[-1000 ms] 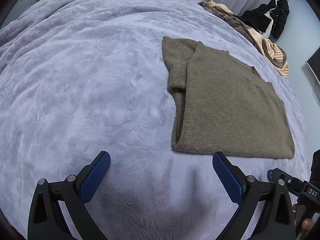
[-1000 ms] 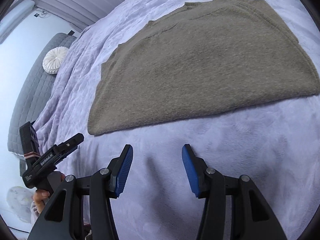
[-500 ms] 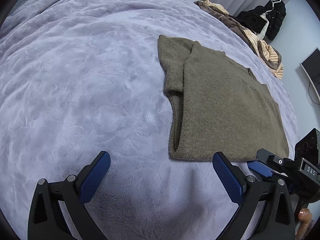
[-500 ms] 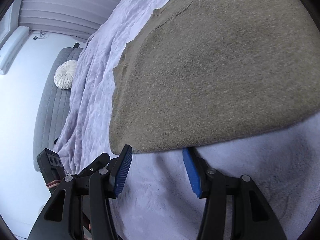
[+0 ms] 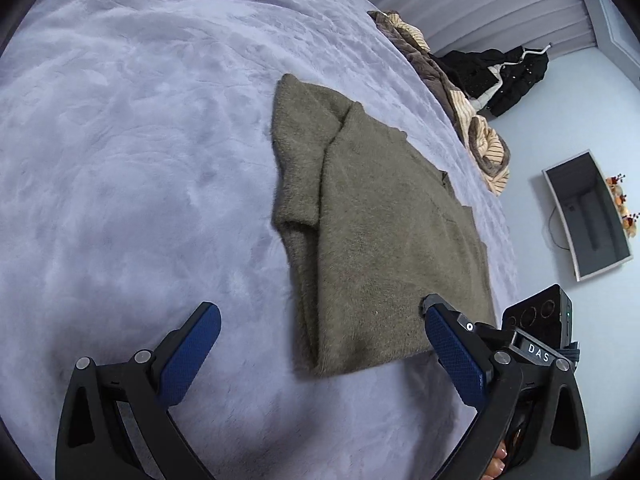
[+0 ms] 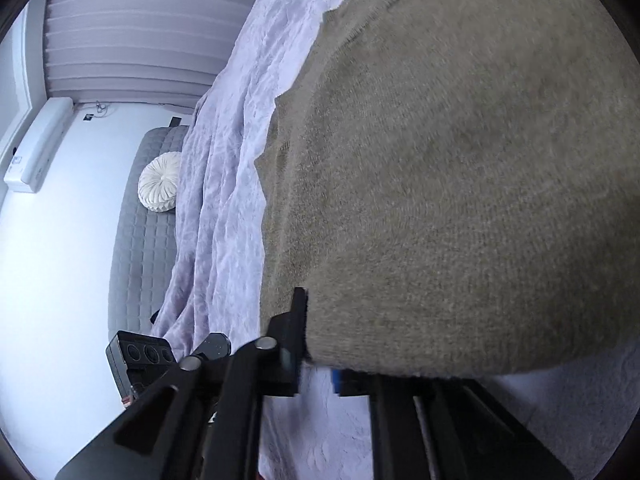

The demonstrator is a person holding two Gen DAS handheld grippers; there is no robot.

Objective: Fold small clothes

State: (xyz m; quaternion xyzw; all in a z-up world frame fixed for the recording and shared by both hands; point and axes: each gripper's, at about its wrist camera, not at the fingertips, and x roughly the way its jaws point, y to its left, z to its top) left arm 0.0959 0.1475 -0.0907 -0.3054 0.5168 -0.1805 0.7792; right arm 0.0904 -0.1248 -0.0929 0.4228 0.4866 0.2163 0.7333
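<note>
Lying flat on the lavender plush bedspread [image 5: 120, 160], the olive-green fuzzy knit sweater [image 5: 380, 216] has its one visible sleeve folded across the body; its hem faces 6 o'clock in the left wrist view.

Left tool [image 5: 320, 352]: wide open, holding nothing, hovering at the sweater's near-left hem corner.

Right tool [image 6: 320, 368]: at the hem edge toward 5 o'clock. One finger sits over the knit, the other shows under the edge; whether it has clamped, cannot tell (blurred).

Handling judgement: light, soft, limp, thick; pile should grip the pads well. It will sag between holds, so pinch both hem corners through all layers.

Heap of brown and striped clothes [image 5: 460, 100] at 1 o'clock, well apart.
</note>
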